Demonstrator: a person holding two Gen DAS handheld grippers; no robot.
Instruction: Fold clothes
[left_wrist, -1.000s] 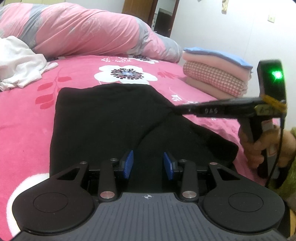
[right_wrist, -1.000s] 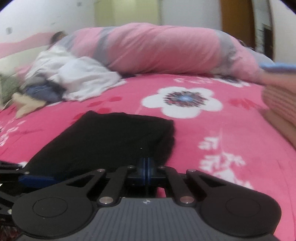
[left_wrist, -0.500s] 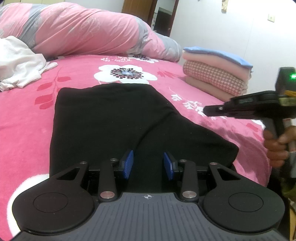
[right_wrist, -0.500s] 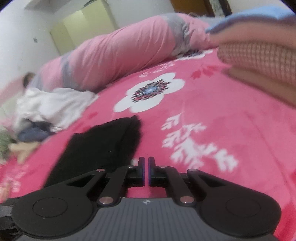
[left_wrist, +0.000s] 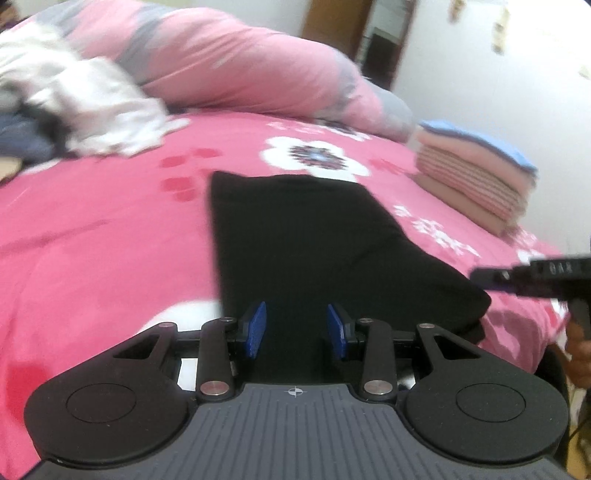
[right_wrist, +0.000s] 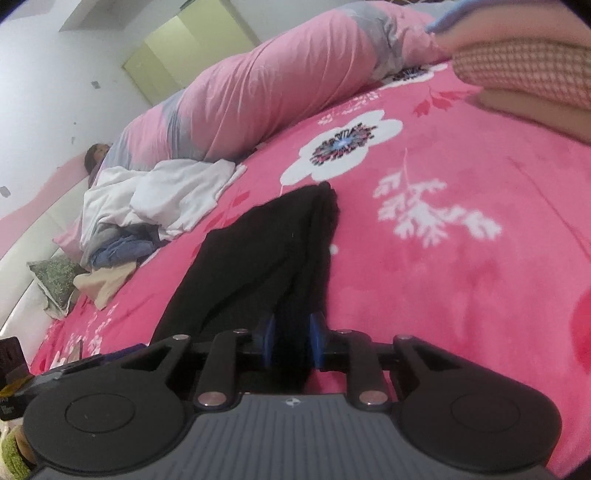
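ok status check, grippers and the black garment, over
Left gripper open, empty. Right gripper jaws just opening, black garment edge between them. Folded stack and white clothes pile lie apart from it.

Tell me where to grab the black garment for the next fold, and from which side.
Probably take the black garment by its near hem corners, coming in low from the bed's near edge. It lies flat, doubled on the pink bedspread, so those corners are its only free edges. The right gripper already straddles one edge.

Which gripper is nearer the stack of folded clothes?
Right. The right gripper reaches in from that side of the black garment, short of the stack; the left gripper sits at the garment's near edge.
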